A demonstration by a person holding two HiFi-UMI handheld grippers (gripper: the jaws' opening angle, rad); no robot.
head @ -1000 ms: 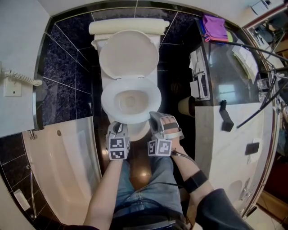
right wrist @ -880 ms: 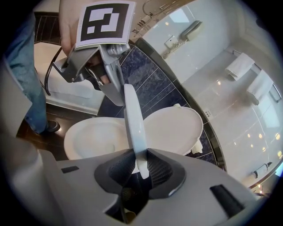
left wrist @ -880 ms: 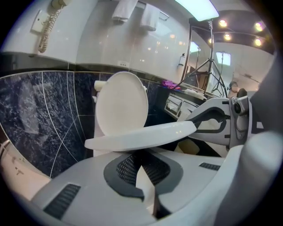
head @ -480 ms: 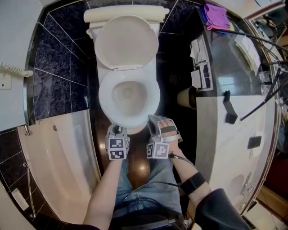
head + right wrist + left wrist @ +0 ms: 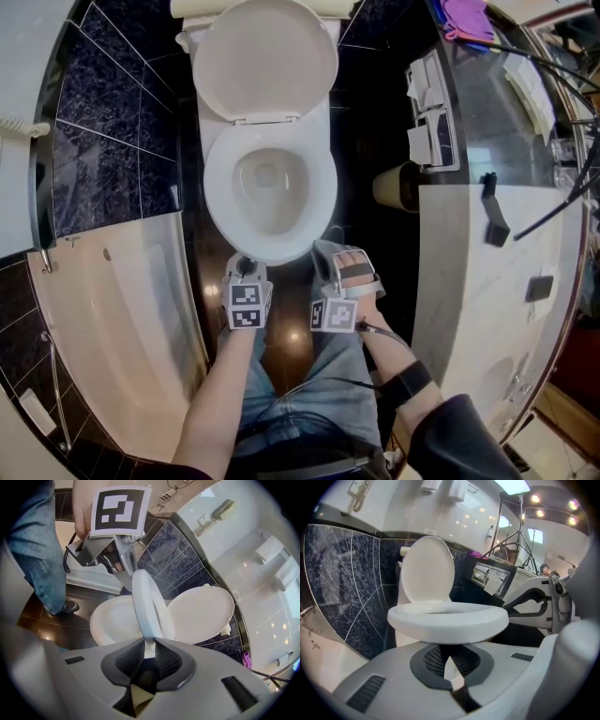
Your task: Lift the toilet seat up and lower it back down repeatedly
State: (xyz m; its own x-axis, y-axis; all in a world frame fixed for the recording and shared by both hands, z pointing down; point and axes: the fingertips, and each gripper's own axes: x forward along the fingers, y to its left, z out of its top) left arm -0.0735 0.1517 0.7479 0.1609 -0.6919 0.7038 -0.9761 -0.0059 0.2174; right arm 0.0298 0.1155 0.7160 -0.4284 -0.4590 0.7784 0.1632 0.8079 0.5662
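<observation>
The white toilet seat (image 5: 217,187) lies low over the bowl, and the lid (image 5: 264,58) stands up against the tank. My right gripper (image 5: 323,255) is at the seat's front right edge. In the right gripper view its pads (image 5: 149,645) clamp the rim of the seat (image 5: 146,606), seen edge-on; the jaws have just been closing on it. My left gripper (image 5: 246,274) hangs just in front of the bowl, below the front of the seat (image 5: 447,620). Its jaws (image 5: 449,646) meet with nothing between them.
A cream bathtub (image 5: 122,309) runs along the left. At the right a marble counter (image 5: 469,253) stands close, with a toilet paper roll (image 5: 394,186) beside it. The person's jeans-clad legs (image 5: 309,394) stand on the dark glossy floor (image 5: 286,342). Dark wall tiles (image 5: 103,141) flank the toilet.
Both grippers have sunk lower in front of the bowl, with the right one holding the seat's rim. The head view has shifted, so the toilet sits higher in the picture.
</observation>
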